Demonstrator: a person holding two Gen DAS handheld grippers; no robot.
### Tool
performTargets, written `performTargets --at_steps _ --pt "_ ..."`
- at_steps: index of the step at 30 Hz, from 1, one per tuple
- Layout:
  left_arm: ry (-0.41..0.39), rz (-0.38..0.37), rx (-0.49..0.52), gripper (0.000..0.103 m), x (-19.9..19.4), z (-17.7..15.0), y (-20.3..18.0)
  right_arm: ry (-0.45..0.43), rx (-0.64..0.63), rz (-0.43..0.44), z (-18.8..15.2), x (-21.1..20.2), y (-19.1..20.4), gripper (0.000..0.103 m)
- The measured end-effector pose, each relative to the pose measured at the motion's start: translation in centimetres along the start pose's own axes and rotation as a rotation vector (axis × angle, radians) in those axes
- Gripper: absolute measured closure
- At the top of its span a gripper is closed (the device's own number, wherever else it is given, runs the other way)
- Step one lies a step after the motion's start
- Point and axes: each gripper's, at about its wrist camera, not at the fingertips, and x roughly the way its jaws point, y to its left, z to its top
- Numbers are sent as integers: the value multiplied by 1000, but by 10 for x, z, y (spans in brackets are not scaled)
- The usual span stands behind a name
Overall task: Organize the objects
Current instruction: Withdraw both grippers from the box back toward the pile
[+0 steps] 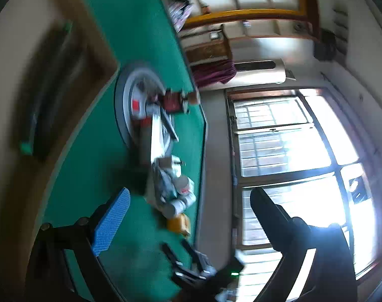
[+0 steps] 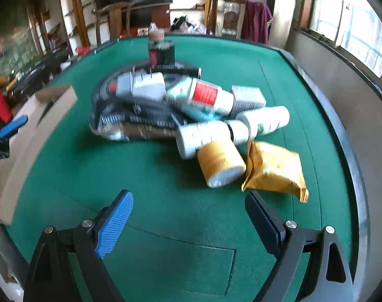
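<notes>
Hovering wide-jawed and empty over the green desk [image 2: 145, 176], the right hand-held gripper [image 2: 188, 214] is facing a heap of white bottles [image 2: 203, 136] just ahead, yellow jar [image 2: 219, 163] nearest; the left hand-held gripper [image 1: 188, 216], tilted sideways, is gaping too, holding nothing.

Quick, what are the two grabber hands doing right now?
Left gripper: open, holding nothing.
Right gripper: open, holding nothing, above the green table.

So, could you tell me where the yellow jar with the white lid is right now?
In the right wrist view the yellow jar lies on its side on the green table, right of centre, between a white bottle and the yellow packet.
</notes>
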Motion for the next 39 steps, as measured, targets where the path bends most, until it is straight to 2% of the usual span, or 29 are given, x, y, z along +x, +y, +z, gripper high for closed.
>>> performTargets --at_steps 5,9,11,14,19,22,25,27,28,31,34,35,37,39 --pt "93 -125 -191 7 24 -5 20 42 -58 31 -7 17 1 9" --pt "103 -180 -210 7 37 -7 18 55 -96 94 -9 20 4 9" --pt "102 -175 -189 6 39 -9 14 40 -119 83 -8 20 6 9" --pt "103 -125 -135 6 46 -12 5 28 -112 78 -4 20 3 9" --pt "100 -55 -93 4 48 -14 5 2 -6 110 4 16 -20 9" --pt "70 -8 -68 4 48 -14 4 -24 58 96 4 8 -38 9" --pt "61 85 -3 4 49 -16 1 -34 121 101 3 5 -55 9" --pt "63 194 110 4 52 -19 -9 -34 186 129 1 4 -69 9" --pt "62 278 195 4 55 -22 -18 -39 214 134 1 4 -76 9" --pt "23 448 385 4 58 -31 -36 -73 260 96 2 -4 -91 9" --pt "-92 660 583 4 58 -46 -57 -138 300 28 8 -19 -110 9" --pt "-135 706 629 4 57 -50 -63 -160 319 14 10 -24 -116 9" --pt "-225 775 729 4 53 -60 -75 -201 362 -6 16 -32 -128 9" --pt "-303 812 818 4 50 -71 -86 -236 399 -31 23 -38 -139 9"
